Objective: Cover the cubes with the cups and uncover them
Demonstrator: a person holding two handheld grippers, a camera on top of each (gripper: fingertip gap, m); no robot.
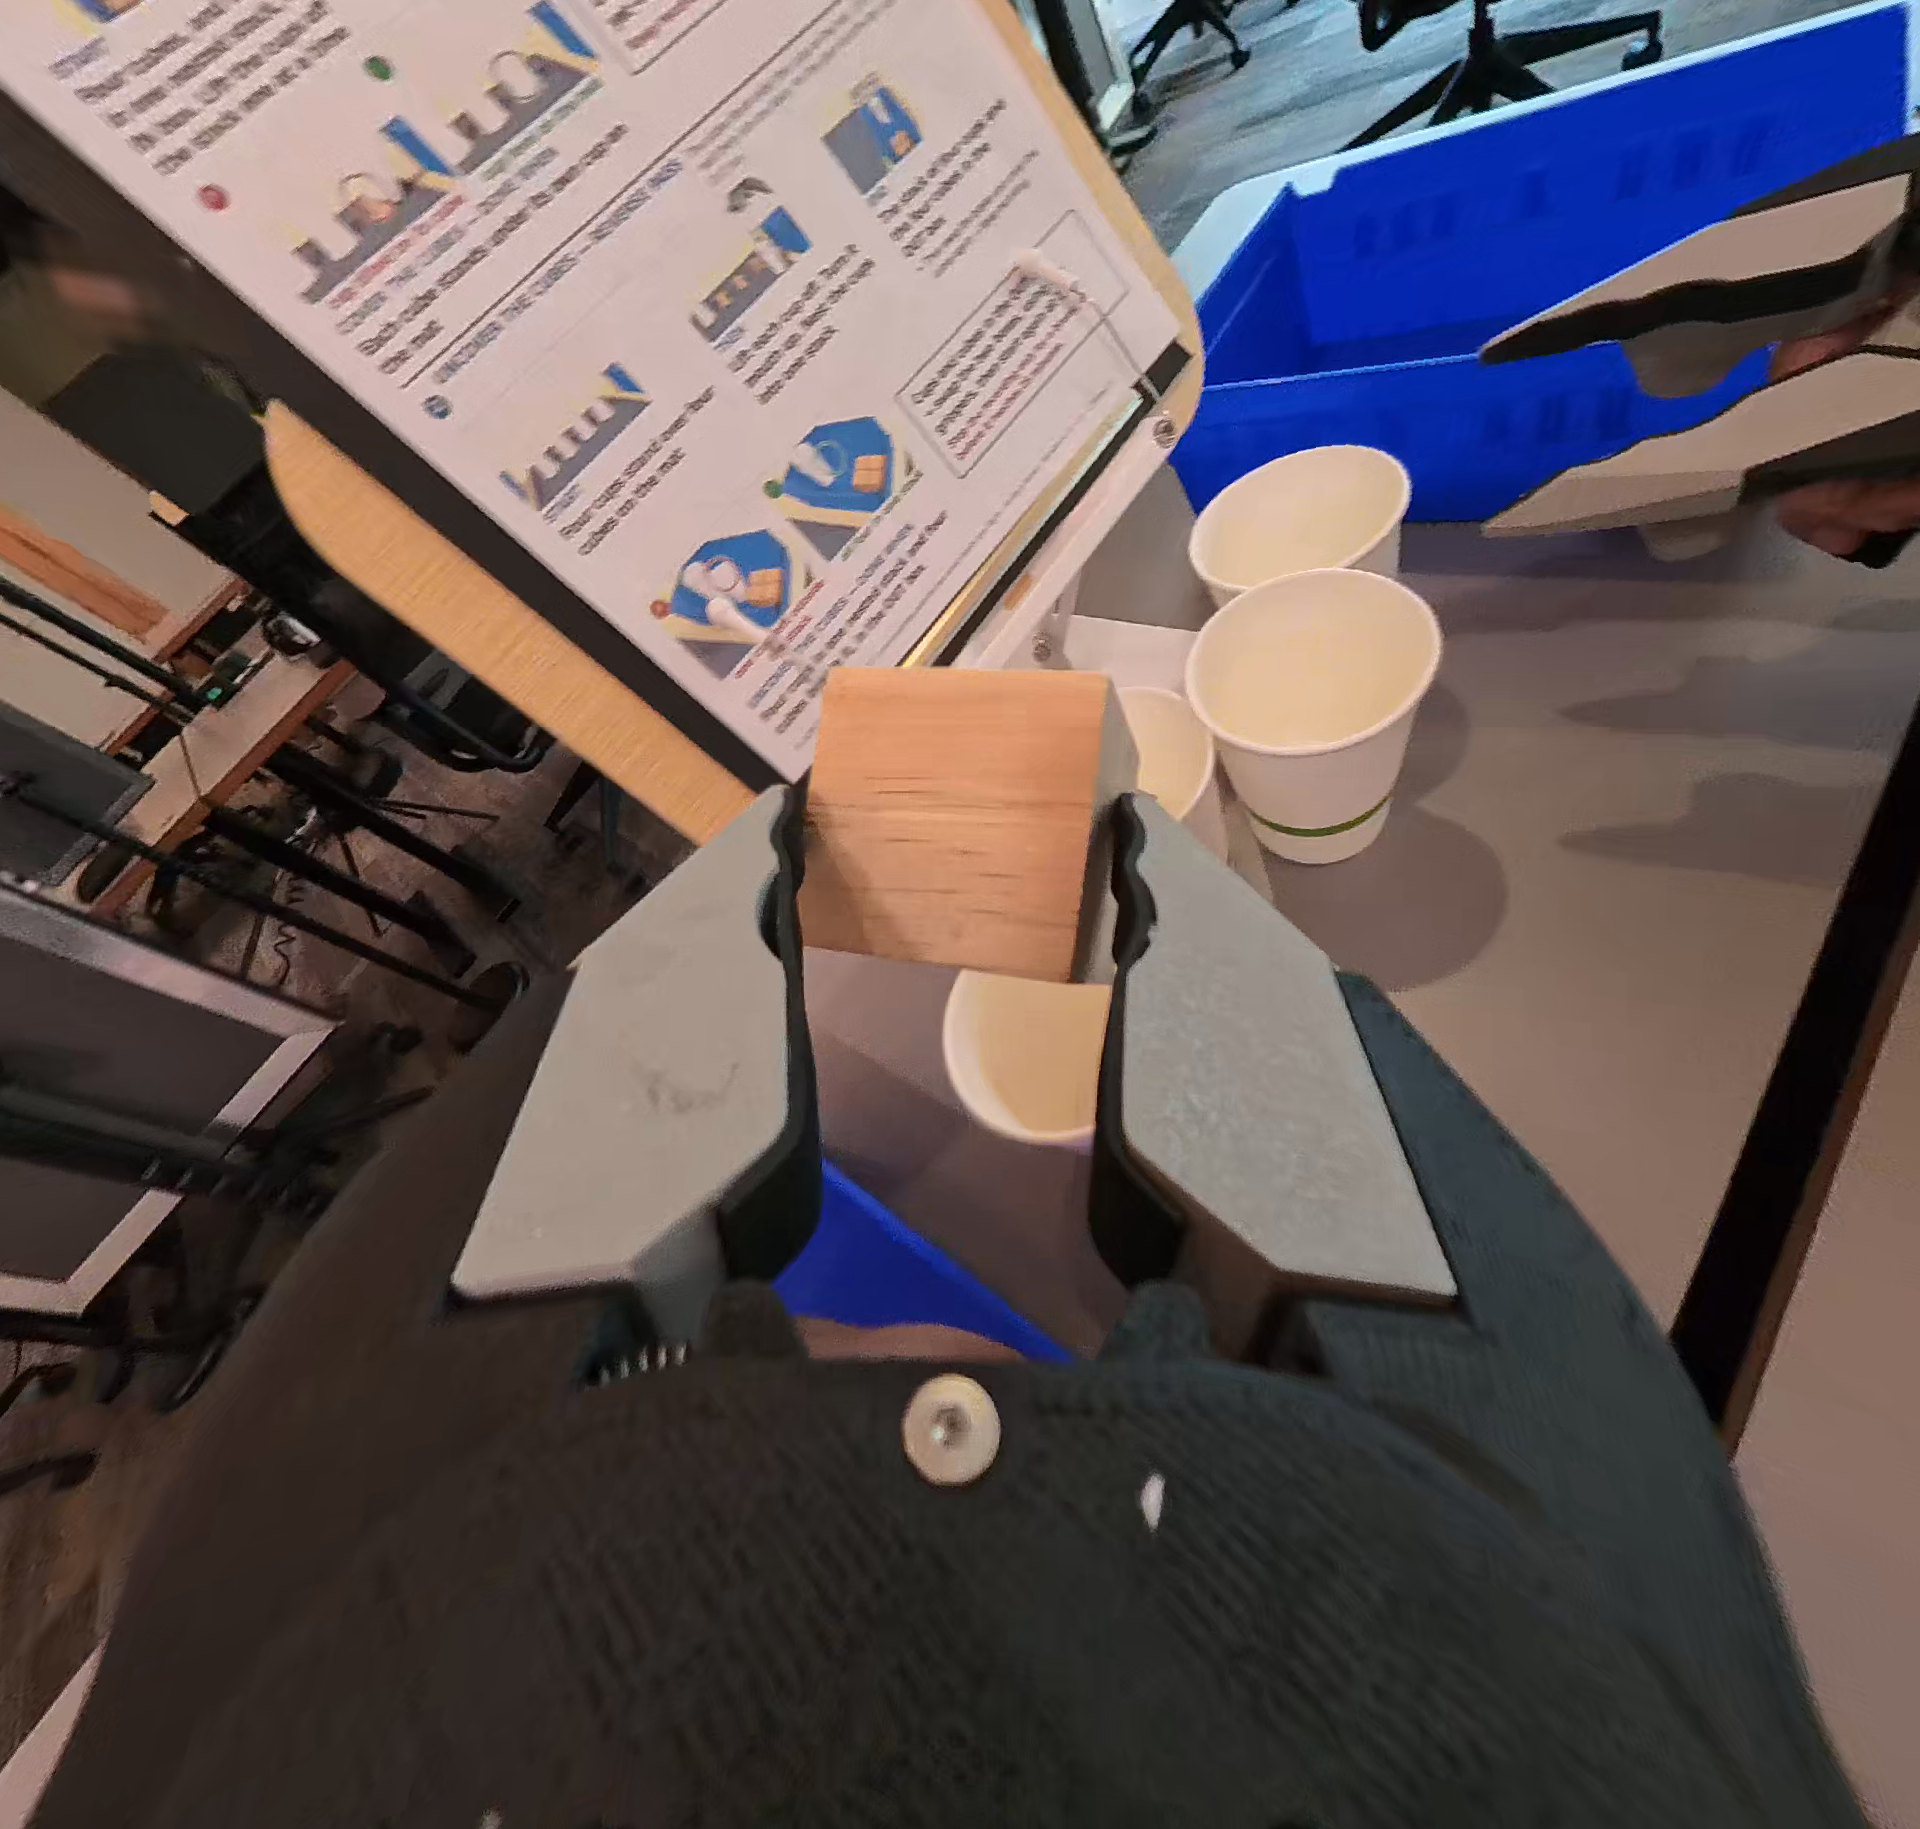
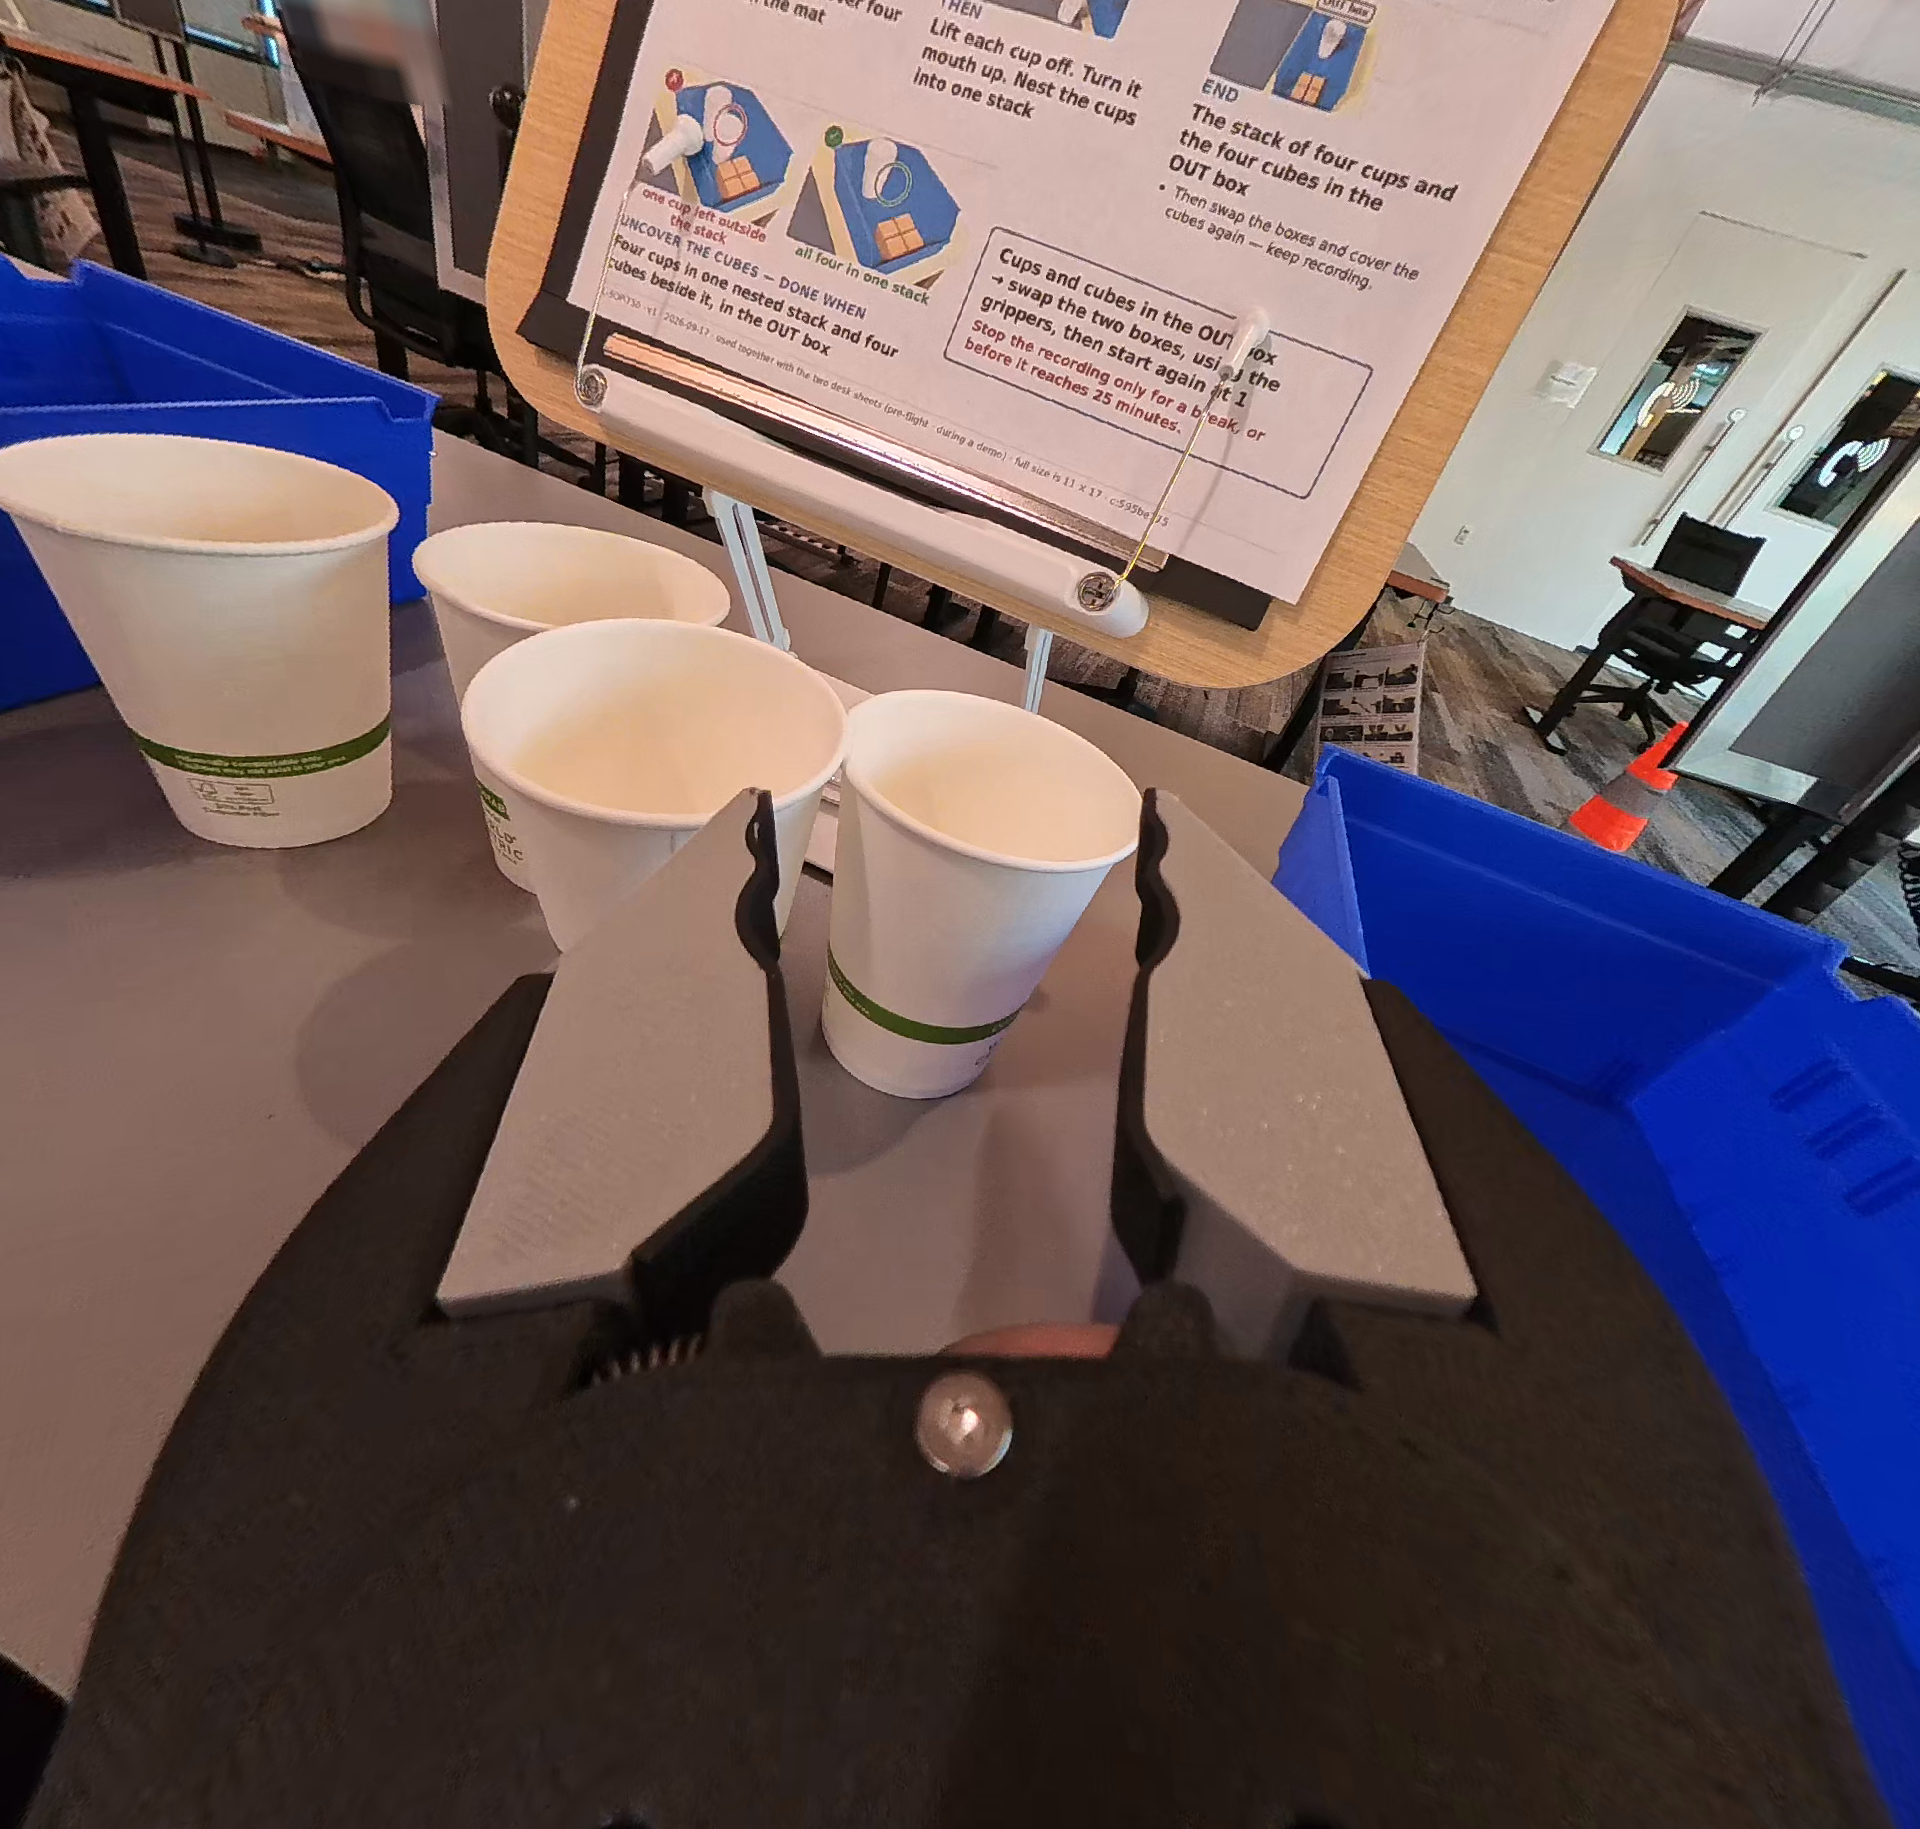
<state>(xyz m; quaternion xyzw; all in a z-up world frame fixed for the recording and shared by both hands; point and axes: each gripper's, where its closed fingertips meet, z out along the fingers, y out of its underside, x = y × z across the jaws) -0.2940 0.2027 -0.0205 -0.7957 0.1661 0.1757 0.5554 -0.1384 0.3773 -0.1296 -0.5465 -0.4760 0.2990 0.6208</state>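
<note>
left gripper [image 1: 951, 870] lifts a wooden cube [image 1: 951, 818] above the grey surface [image 2: 208, 1000].
right gripper [image 2: 951, 880] hangs wide open, holding nothing, by four upright paper cups [image 2: 655, 730].

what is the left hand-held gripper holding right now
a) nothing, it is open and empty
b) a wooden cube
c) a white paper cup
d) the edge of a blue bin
b: in the left wrist view the left hand-held gripper has its two grey fingers closed on the sides of a light brown wooden cube, held above the upright white paper cups on the grey table.
</note>
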